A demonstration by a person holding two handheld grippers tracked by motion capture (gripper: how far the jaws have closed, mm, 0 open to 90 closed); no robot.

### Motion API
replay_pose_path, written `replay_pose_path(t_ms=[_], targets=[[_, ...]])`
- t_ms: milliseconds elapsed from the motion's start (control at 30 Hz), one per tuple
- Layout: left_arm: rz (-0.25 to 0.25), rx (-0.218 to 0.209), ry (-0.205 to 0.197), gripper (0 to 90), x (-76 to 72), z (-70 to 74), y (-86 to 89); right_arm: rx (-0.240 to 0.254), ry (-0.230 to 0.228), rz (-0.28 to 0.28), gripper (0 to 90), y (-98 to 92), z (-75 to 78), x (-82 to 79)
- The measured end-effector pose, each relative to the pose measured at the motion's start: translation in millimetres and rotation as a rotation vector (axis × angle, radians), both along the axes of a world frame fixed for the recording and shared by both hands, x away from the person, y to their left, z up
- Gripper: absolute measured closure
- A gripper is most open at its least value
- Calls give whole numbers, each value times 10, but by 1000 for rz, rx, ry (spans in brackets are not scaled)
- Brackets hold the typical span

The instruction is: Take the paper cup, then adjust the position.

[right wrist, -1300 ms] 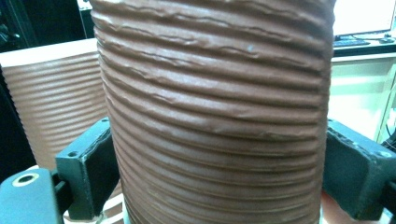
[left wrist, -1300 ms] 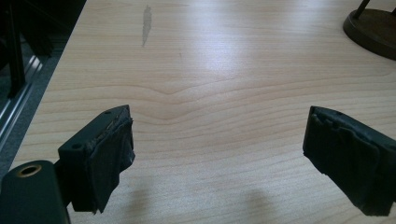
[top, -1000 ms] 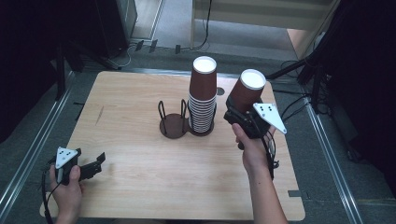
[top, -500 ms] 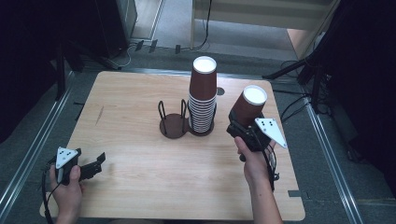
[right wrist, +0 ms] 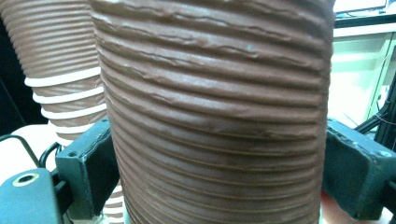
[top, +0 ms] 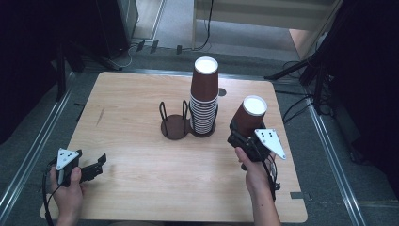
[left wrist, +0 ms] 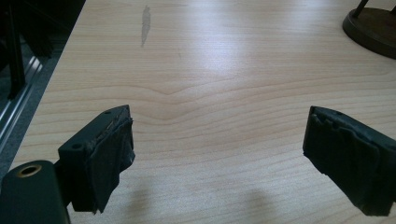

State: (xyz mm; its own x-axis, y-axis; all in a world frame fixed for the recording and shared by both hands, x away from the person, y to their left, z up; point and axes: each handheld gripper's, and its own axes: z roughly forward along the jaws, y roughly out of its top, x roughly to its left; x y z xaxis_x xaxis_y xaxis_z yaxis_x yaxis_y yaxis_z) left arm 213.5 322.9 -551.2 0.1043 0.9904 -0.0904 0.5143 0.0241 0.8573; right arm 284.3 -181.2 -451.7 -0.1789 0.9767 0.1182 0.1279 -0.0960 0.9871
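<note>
Paper cup (top: 249,117) sits in your right tongs (top: 247,141), clamped on its brown ribbed side. The two black jaws press on it from both sides, as the right gripper view shows. The cup is upside down, with its white bottom up, and it leans a little. It hangs over the right part of the table (top: 141,103), just beside the tall stack of cups (top: 204,96).

A cup like this looks very light and thin. It will bend or dent if you squeeze hard, so hold it softly. The ribs should help it not slip. Take hold low on the side, near the wide rim, where the paper is likely stiffer. Grip it in the middle and it may cave in.

The stack stands in one ring of a dark cup holder (top: 175,125). The other ring, on the left of the stack, has no cups in it.

Your left tongs (top: 91,167) are wide apart and hold nothing. They rest low over the near left part of the table, well apart from the cups.

A second ago the cup was higher and farther back, near the far right edge. Now your right hand (top: 254,172) has pulled it nearer to you and lower. The stack, the holder and your left hand (top: 68,190) have not moved.
</note>
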Motion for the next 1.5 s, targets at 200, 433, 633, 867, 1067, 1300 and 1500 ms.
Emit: replay_pose_path(t_ms=[200,433,633,867,1067,1300,1500], targets=[[6,1,-4,91,-6,2,-1,-3,12,9,100,23,-115,-72],[24,28,-14,91,-15,11,-32,-17,32,23,100,59,-275,-160],[-12,16,-43,91,-23,104,-166,-23,47,30,100,54,-388,-210],[-72,25,-68,91,3,245,-404,-33,73,26,100,41,-494,-211],[-107,42,-99,91,57,389,-596,-34,72,27,100,55,-504,-210],[-197,10,-137,91,126,570,-882,-51,79,41,100,135,-546,-232],[-279,4,-150,91,143,608,-1074,-58,81,45,100,183,-563,-261]])
